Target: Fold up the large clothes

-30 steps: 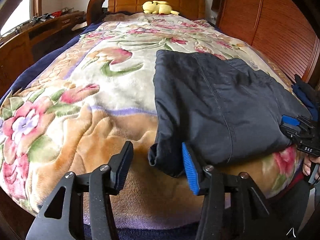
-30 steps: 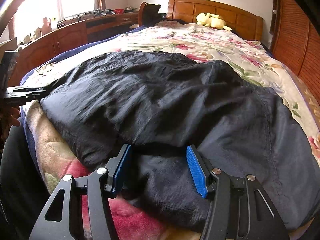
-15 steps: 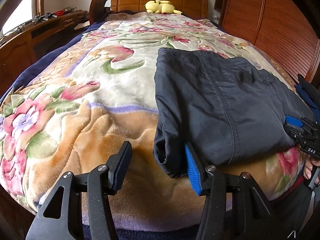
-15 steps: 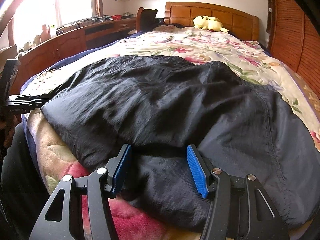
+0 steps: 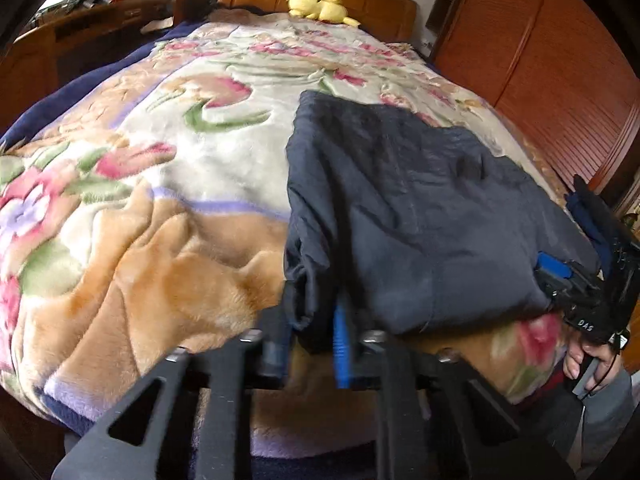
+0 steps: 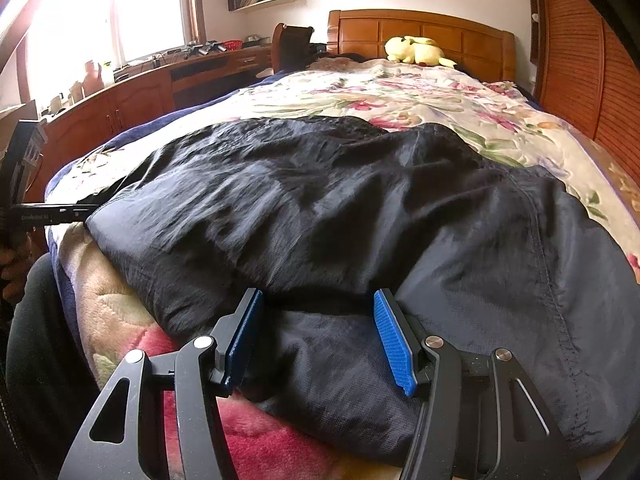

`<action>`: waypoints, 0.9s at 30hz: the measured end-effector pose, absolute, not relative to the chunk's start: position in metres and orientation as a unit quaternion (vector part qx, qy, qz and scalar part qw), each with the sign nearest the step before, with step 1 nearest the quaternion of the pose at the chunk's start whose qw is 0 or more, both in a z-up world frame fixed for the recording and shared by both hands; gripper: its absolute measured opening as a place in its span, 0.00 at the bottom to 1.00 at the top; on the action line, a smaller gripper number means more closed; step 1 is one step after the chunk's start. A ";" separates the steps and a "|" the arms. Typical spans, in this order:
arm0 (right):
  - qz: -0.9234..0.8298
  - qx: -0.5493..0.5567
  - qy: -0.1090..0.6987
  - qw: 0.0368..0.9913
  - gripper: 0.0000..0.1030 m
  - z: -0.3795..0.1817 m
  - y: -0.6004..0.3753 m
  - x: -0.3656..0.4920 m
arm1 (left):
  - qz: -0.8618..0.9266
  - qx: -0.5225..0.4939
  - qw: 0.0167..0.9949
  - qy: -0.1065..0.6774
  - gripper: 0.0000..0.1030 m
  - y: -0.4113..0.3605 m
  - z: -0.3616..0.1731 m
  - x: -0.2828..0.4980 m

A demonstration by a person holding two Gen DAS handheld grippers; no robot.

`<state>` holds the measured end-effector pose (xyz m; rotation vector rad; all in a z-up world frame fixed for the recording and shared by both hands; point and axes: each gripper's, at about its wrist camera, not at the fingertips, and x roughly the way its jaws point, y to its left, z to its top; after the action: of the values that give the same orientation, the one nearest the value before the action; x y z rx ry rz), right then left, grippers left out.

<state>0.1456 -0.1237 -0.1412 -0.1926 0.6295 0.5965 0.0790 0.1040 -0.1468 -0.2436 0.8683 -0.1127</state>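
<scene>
A large dark navy garment (image 5: 420, 208) lies partly folded on the floral blanket (image 5: 168, 168) at the near end of the bed. My left gripper (image 5: 310, 340) is shut on the garment's near left corner, with cloth bunched between the blue pads. In the right wrist view the same garment (image 6: 340, 208) fills the foreground. My right gripper (image 6: 320, 336) is open, its blue pads astride the garment's near edge. The right gripper also shows at the far right of the left wrist view (image 5: 560, 276).
A yellow plush toy (image 5: 320, 6) lies by the wooden headboard (image 6: 420, 32). A wooden desk with clutter (image 6: 132, 92) runs along the left under a bright window. Wooden wardrobe doors (image 5: 552, 72) stand at the right. The person's dark-trousered leg (image 6: 36, 340) is at the bed's foot.
My left gripper has moved in onto the garment's near left corner and closed on it. My right gripper has stayed open at the garment's near edge.
</scene>
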 end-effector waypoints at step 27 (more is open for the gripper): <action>0.126 -0.019 0.262 0.957 0.57 -0.066 -0.333 0.100 | -0.353 0.030 0.877 0.325 0.08 -0.243 -0.002 0.179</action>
<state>0.0999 -0.3328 -0.0662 -0.0382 0.5308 0.2566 0.1789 -0.2426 -0.0016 0.0625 0.6790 -0.7362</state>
